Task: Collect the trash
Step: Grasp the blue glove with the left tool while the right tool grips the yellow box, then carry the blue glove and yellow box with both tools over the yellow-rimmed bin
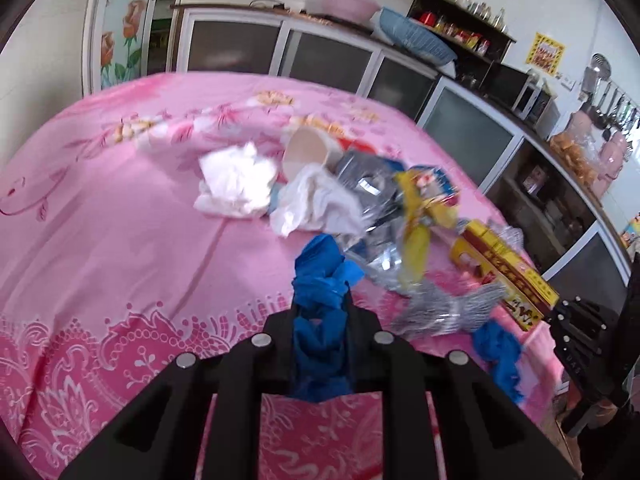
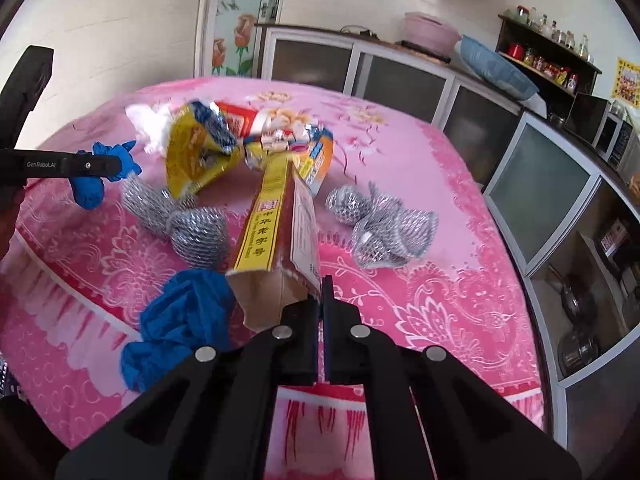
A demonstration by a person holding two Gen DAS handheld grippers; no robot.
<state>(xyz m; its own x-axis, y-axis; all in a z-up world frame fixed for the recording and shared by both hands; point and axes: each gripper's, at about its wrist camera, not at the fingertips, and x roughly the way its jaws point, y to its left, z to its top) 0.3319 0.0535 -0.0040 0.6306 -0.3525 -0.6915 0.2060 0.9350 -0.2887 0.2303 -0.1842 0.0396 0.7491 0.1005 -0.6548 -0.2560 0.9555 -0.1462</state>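
My left gripper [image 1: 322, 300] is shut on a crumpled blue glove [image 1: 320, 276] and holds it above the pink tablecloth [image 1: 120, 240]; it also shows in the right wrist view [image 2: 116, 166]. My right gripper [image 2: 322, 292] is shut on the side wall of a long yellow and red carton [image 2: 276, 232], open at its near end. That carton shows in the left wrist view [image 1: 504, 268]. White tissues [image 1: 236, 180], a paper cup [image 1: 308, 152], silver foil wrappers [image 1: 368, 188] and a yellow snack bag [image 2: 200, 152] lie on the table.
Grey foam nets [image 2: 384, 224] [image 2: 188, 224] and another blue glove [image 2: 180, 320] lie near the carton. Cabinets with glass doors [image 2: 536, 188] run behind and to the right of the table. The table edge [image 2: 532, 320] is close on the right.
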